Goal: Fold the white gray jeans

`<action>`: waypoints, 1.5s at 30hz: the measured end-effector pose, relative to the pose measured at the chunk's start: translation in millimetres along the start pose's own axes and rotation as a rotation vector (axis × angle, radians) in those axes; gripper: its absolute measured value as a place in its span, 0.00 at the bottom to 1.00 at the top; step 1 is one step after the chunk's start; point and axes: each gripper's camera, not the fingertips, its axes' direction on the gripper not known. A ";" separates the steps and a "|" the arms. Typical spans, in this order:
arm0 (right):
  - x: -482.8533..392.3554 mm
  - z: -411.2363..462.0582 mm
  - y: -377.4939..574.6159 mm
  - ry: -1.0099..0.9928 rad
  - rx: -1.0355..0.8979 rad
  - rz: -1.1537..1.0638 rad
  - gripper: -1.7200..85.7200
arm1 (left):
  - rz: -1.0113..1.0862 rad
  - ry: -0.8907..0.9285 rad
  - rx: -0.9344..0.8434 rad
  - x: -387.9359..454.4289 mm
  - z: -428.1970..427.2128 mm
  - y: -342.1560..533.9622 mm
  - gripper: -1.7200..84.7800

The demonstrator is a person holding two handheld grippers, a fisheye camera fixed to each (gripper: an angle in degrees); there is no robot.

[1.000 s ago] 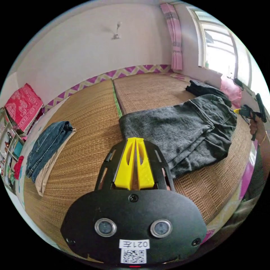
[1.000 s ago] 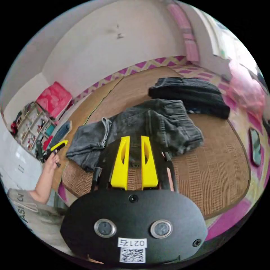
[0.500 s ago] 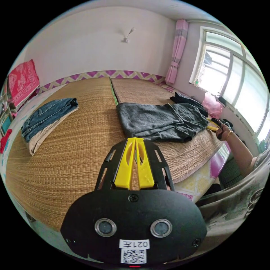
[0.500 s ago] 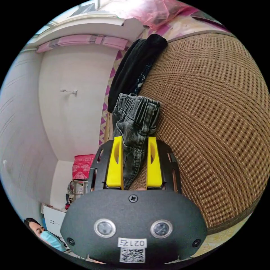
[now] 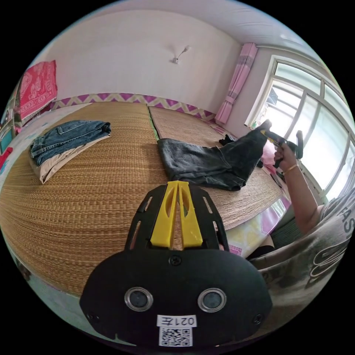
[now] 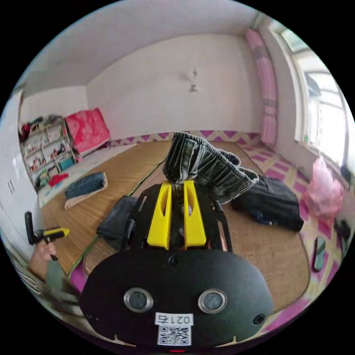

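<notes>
Faded grey jeans (image 5: 207, 166), washed-out denim with an elasticated, gathered waistband (image 6: 207, 166). Partly raised: waistband end lifted clear of the woven mat (image 5: 92, 192), clamped between the yellow jaws of the right gripper (image 6: 176, 185). Leg end lying flat and loosely doubled on the mat. Fabric bunched and creased along the lifted stretch.
</notes>
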 end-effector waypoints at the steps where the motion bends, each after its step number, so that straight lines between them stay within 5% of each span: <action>1: -80.5 17.0 -22.3 0.022 -0.019 -0.147 0.09 | -0.013 0.012 0.011 -5.6 -3.9 6.6 0.01; 5: -325.6 127.4 -14.4 0.019 -0.197 -0.598 0.08 | -0.071 0.055 0.024 -26.9 -5.6 31.7 0.01; 8: -421.3 217.5 49.3 0.055 -0.376 -0.809 0.08 | -0.107 0.070 0.011 -41.4 -1.1 55.3 0.01; 13: -458.4 183.6 32.8 0.129 -0.215 -0.757 0.08 | -0.121 0.060 -0.008 -51.0 7.9 89.5 0.01; 19: -490.9 225.9 92.7 0.122 -0.238 -0.846 0.09 | -0.091 0.202 0.022 -33.2 68.2 69.8 0.01; 23: -440.1 195.7 70.7 -0.182 -0.291 -0.623 0.12 | -0.016 0.320 0.031 -3.6 125.3 31.4 0.04; 28: -306.5 196.6 89.0 -0.070 -0.276 -0.318 0.12 | 0.043 0.322 -0.036 32.0 231.2 -19.7 0.07; 32: -213.6 276.6 174.0 -0.167 -0.518 -0.133 0.09 | -0.072 0.170 -0.269 0.8 337.1 -0.7 0.02; 42: -82.0 283.5 324.5 -0.162 -0.464 0.044 0.05 | -0.056 0.160 -0.196 8.6 380.3 53.5 0.01; 45: -69.8 293.3 349.2 -0.156 -0.511 -0.086 0.06 | -0.109 0.205 -0.207 0.4 393.2 62.7 0.01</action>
